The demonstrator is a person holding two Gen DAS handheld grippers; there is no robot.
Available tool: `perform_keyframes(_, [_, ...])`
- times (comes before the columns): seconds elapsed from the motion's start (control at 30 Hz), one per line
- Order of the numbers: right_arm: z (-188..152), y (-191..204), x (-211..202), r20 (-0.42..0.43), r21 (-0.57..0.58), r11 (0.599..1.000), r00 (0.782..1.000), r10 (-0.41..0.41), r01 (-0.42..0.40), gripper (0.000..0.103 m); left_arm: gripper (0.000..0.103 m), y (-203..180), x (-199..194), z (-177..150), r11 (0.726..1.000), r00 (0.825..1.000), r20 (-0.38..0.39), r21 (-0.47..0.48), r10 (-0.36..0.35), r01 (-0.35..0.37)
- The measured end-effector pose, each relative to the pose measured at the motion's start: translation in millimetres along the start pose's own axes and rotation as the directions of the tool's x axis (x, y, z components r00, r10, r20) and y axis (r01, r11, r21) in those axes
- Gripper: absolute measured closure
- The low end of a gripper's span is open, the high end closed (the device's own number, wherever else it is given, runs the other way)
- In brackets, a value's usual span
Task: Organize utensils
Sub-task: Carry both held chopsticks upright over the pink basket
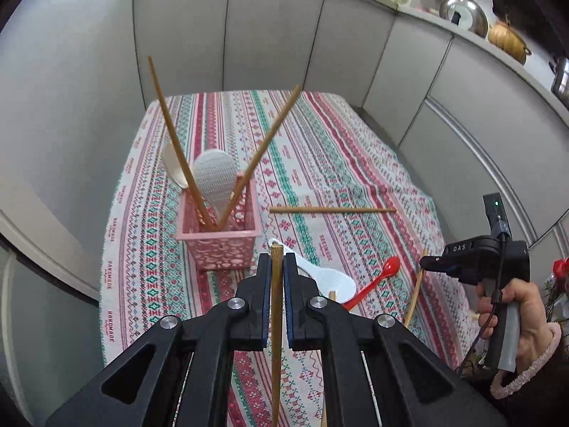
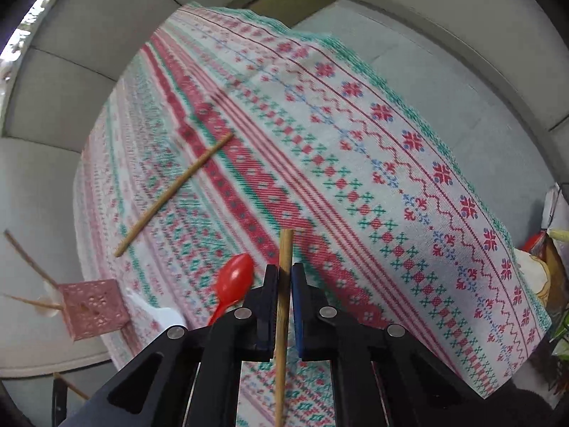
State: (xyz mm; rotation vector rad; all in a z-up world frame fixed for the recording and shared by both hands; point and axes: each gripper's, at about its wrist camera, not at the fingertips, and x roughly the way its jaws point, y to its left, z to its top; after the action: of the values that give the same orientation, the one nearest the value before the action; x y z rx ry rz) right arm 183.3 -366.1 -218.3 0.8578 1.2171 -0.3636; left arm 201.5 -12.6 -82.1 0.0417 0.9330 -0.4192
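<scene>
My left gripper (image 1: pixel 276 261) is shut on a wooden chopstick (image 1: pixel 275 320) and holds it upright, just in front of a pink perforated basket (image 1: pixel 220 242). The basket holds two chopsticks, a white rice paddle (image 1: pixel 215 178) and a pale spoon. My right gripper (image 2: pixel 284 277) is shut on another chopstick (image 2: pixel 283 302); it shows in the left wrist view (image 1: pixel 432 263) at the right. On the cloth lie a loose chopstick (image 1: pixel 332 209) (image 2: pixel 174 192), a white paddle (image 1: pixel 330 277) and a red spoon (image 1: pixel 377 281) (image 2: pixel 233 281). The basket (image 2: pixel 94 307) is at the right wrist view's lower left.
A patterned tablecloth (image 1: pixel 320 163) covers the table, with grey cabinet walls close on three sides. A shelf at the upper right carries a metal lid (image 1: pixel 462 14) and pots. The table's right edge (image 2: pixel 462 163) drops off near my right gripper.
</scene>
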Motion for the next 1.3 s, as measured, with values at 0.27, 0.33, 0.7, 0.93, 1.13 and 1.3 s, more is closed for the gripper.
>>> perform_keyframes(0.27, [-25, 40, -79, 0.148, -0.171, 0.98, 0.981, 0.128, -0.102, 0.096, 0.097, 10, -39, 12, 0.998, 0.991, 0.132, -0.051, -0.028, 0.035])
perform_keyframes(0.33, [-31, 50, -95, 0.182, -0.208, 0.97, 0.97, 0.163, -0.124, 0.096, 0.097, 11, -52, 16, 0.997, 0.984, 0.177, -0.066, -0.034, 0.047])
perform_keyframes(0.7, [-50, 96, -151, 0.288, -0.365, 0.901, 0.891, 0.349, -0.235, 0.096, 0.097, 28, -105, 35, 0.982, 0.919, 0.393, -0.185, 0.033, 0.044])
perform_keyframes(0.93, [-51, 122, -165, 0.319, -0.414, 0.861, 0.838, 0.442, -0.297, 0.096, 0.097, 39, -133, 49, 0.97, 0.852, 0.514, -0.239, 0.097, 0.034])
perform_keyframes(1.13, [-57, 141, -176, 0.343, -0.463, 0.825, 0.793, 0.503, -0.323, 0.096, 0.097, 42, -144, 53, 0.964, 0.818, 0.559, -0.264, 0.135, 0.021])
perform_keyframes(1.3, [-62, 154, -184, 0.359, -0.511, 0.794, 0.757, 0.546, -0.33, 0.096, 0.097, 36, -144, 56, 0.966, 0.785, 0.581, -0.244, 0.216, -0.085])
